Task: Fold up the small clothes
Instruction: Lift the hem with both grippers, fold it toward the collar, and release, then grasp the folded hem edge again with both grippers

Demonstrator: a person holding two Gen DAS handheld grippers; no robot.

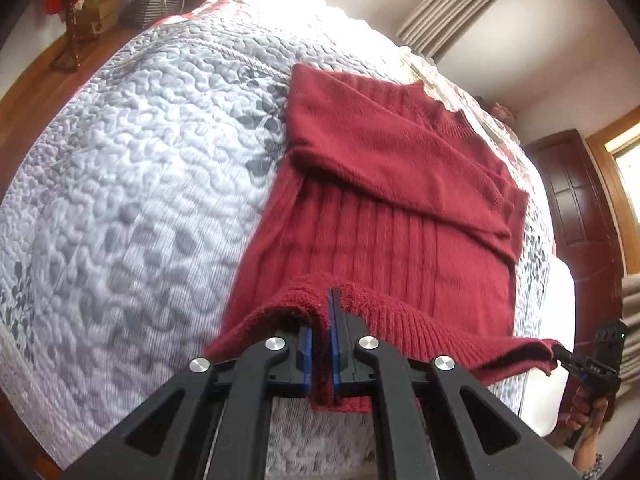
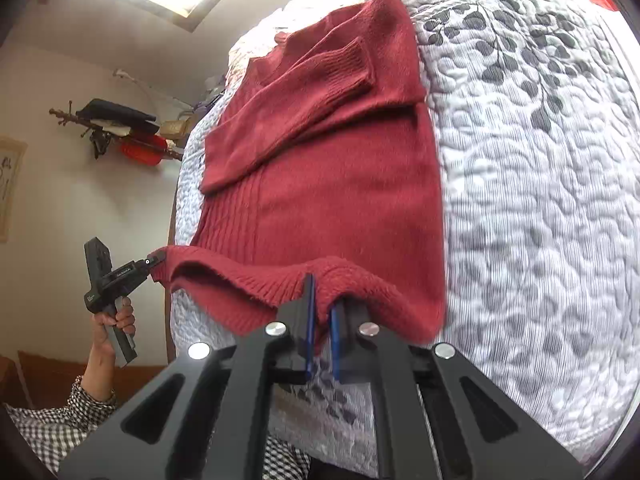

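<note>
A dark red knit sweater (image 1: 400, 200) lies flat on the quilted bed, both sleeves folded across its chest. My left gripper (image 1: 325, 320) is shut on the ribbed hem (image 1: 420, 320) near one corner, lifting it slightly. In the right wrist view the sweater (image 2: 320, 180) stretches away, and my right gripper (image 2: 321, 312) is shut on the hem at the other corner. Each gripper appears in the other's view: the right gripper (image 1: 560, 354) pinching the hem's far end, the left gripper (image 2: 155, 265) doing the same. The hem hangs taut between them.
The grey-white quilt (image 1: 140, 200) with a leaf print covers the bed (image 2: 540, 200). A basket (image 1: 154, 8) and boxes stand on the wooden floor beyond. A dark wooden door (image 1: 580, 208) and curtain (image 1: 452, 4) are at the right. A hand (image 2: 116, 320) with a checked sleeve holds the left gripper.
</note>
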